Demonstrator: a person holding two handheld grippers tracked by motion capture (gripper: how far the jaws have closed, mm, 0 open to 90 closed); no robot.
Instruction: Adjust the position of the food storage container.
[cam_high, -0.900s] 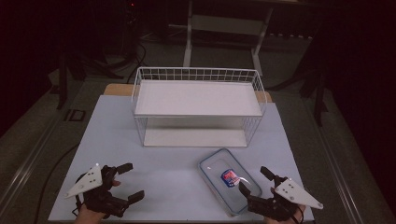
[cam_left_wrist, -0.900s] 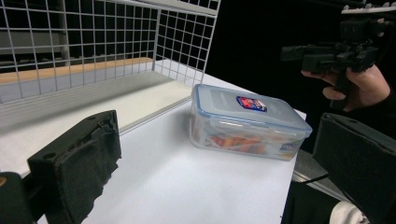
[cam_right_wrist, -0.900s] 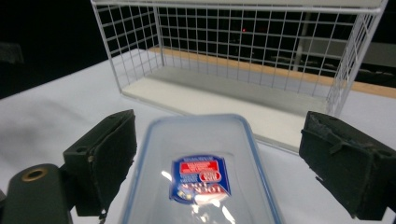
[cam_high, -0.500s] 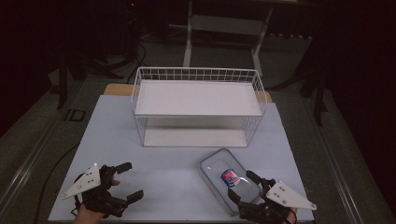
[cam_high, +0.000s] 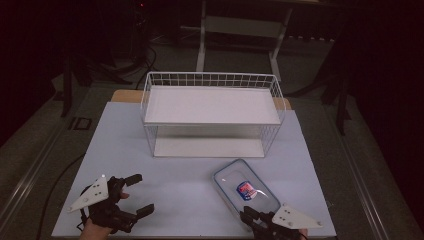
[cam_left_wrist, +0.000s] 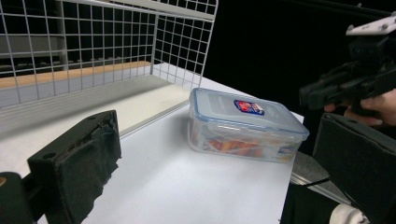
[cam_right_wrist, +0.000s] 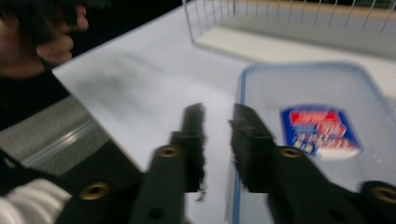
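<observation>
Clear plastic makes up the food container (cam_high: 246, 190), which has a blue-rimmed lid with a red and blue label and lies flat on the pale table (cam_high: 180, 175) in front of a white wire rack (cam_high: 212, 112). Orange contents show through its side in the left gripper view (cam_left_wrist: 245, 123).

The right gripper (cam_right_wrist: 217, 135) sits at the near edge of the table in the high view (cam_high: 252, 219), right at the container's near end. In its own view the two black jaws stand close together with only a narrow slit between them, and nothing is caught in that slit. The container's lid (cam_right_wrist: 322, 121) lies just beyond and to the right of the jaw tips, and its blue rim runs under the right-hand jaw. That view is blurred, so I cannot tell whether the jaw touches the rim.

The left gripper (cam_high: 136, 195) rests at the near left of the table, well apart from the container. Its jaws are spread wide and hold nothing. In the left gripper view (cam_left_wrist: 219, 154) the container lies ahead of the jaws, between them and nearer the right-hand one, and the rack stands beyond the left-hand jaw. The person's other hand (cam_left_wrist: 380, 105) and its gripper show above the right-hand jaw.
</observation>
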